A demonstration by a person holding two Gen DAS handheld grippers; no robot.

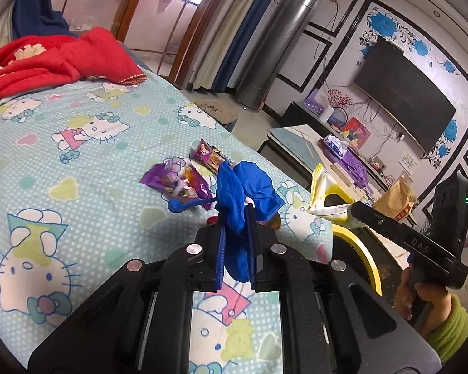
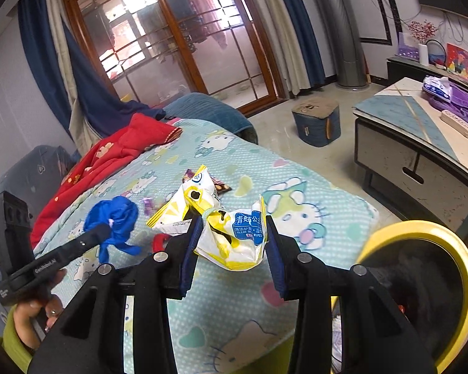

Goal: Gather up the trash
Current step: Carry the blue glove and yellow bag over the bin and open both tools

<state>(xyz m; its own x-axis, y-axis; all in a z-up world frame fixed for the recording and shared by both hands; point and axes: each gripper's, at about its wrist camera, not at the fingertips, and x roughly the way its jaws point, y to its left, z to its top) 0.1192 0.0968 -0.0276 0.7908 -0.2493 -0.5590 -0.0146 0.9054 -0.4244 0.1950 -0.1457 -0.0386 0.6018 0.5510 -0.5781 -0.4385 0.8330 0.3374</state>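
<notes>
My left gripper (image 1: 236,218) is shut on a crumpled blue glove (image 1: 243,193) and holds it above the bed; the glove also shows in the right wrist view (image 2: 115,221). My right gripper (image 2: 232,218) is shut on a yellow and white wipes packet (image 2: 231,233), lifted over the bed edge; the packet also shows in the left wrist view (image 1: 327,199). Purple snack wrappers (image 1: 177,177) and a darker wrapper (image 1: 210,155) lie on the Hello Kitty sheet (image 1: 78,155). A yellow-rimmed trash bin (image 2: 421,280) stands beside the bed, right of my right gripper.
A red blanket (image 1: 46,62) lies at the bed's far end. A low cabinet (image 2: 421,155) with purple items stands to the right, a blue stool (image 2: 316,121) on the floor beyond. A TV (image 1: 402,93) hangs on the wall.
</notes>
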